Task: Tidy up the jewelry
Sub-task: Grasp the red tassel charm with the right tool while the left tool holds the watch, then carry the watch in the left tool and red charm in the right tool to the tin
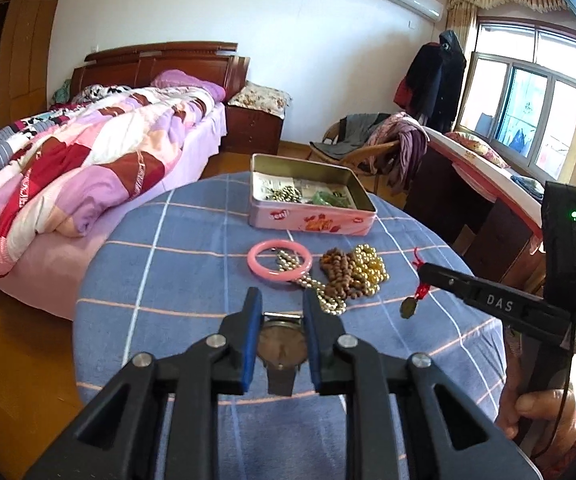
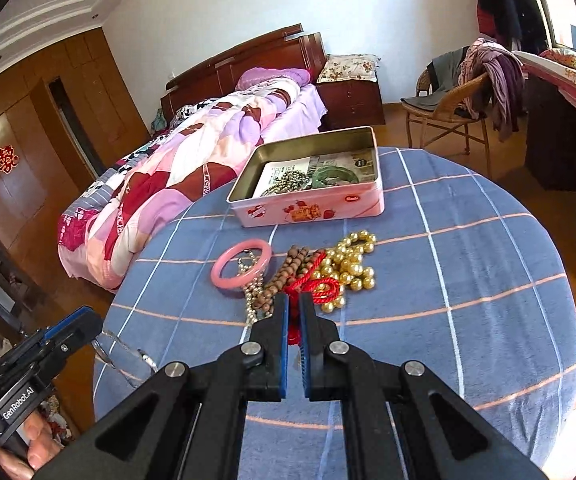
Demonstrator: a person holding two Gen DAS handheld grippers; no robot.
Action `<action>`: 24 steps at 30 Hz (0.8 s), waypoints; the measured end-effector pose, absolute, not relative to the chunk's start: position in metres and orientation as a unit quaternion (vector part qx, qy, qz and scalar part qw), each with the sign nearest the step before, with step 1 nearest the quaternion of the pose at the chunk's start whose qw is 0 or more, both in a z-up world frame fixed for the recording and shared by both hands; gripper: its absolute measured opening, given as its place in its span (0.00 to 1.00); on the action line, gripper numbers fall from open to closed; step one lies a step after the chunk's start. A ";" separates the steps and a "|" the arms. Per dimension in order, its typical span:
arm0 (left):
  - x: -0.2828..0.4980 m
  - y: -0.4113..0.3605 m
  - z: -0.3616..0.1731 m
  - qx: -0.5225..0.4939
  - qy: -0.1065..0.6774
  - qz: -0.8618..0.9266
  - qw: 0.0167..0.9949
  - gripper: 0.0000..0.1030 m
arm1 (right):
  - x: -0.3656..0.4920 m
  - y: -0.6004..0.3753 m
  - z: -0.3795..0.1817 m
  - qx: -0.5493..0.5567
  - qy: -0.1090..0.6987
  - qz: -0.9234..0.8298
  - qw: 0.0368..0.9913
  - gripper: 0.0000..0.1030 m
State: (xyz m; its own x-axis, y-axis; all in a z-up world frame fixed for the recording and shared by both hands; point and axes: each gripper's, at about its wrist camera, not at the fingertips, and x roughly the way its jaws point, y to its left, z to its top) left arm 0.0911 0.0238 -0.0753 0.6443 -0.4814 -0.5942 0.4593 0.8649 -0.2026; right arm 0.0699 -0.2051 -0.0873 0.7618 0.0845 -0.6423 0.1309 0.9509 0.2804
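Observation:
My left gripper is shut on a wristwatch with a grey dial, held by its sides above the table. My right gripper is shut on a red cord; in the left wrist view the right gripper holds that red cord with a round pendant hanging from it. A pink bangle, a silver bead chain, brown wooden beads and gold beads lie in a pile. An open pink tin behind them holds several pieces.
The round table has a blue checked cloth. A bed with a patchwork quilt stands close on the left. A wicker chair with clothes and a desk are at the right.

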 end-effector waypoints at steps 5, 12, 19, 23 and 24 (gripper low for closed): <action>0.100 0.016 -0.087 0.002 0.353 -0.252 0.901 0.22 | 0.075 -0.212 -0.087 0.154 0.347 -0.016 0.925 0.04; 0.102 0.027 -0.096 0.001 0.365 -0.240 0.899 0.78 | 0.078 -0.210 -0.097 0.162 0.359 -0.010 0.919 0.04; 0.101 0.007 -0.117 0.044 0.403 -0.247 0.880 0.78 | 0.075 -0.206 -0.097 0.161 0.357 -0.002 0.920 0.04; 0.112 -0.007 -0.133 0.031 0.431 -0.240 0.869 0.68 | 0.072 -0.206 -0.096 0.162 0.357 -0.002 0.920 0.04; 0.117 -0.010 -0.139 0.029 0.448 -0.238 0.861 0.52 | 0.072 -0.207 -0.095 0.162 0.357 -0.002 0.920 0.04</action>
State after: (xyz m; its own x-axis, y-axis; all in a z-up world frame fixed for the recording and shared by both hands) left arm 0.1167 -0.0102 -0.1392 0.4846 -0.3835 -0.7862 0.4360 0.8850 -0.1630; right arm 0.0717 -0.2070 -0.0952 0.7458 0.1125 -0.6566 0.1192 0.9472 0.2977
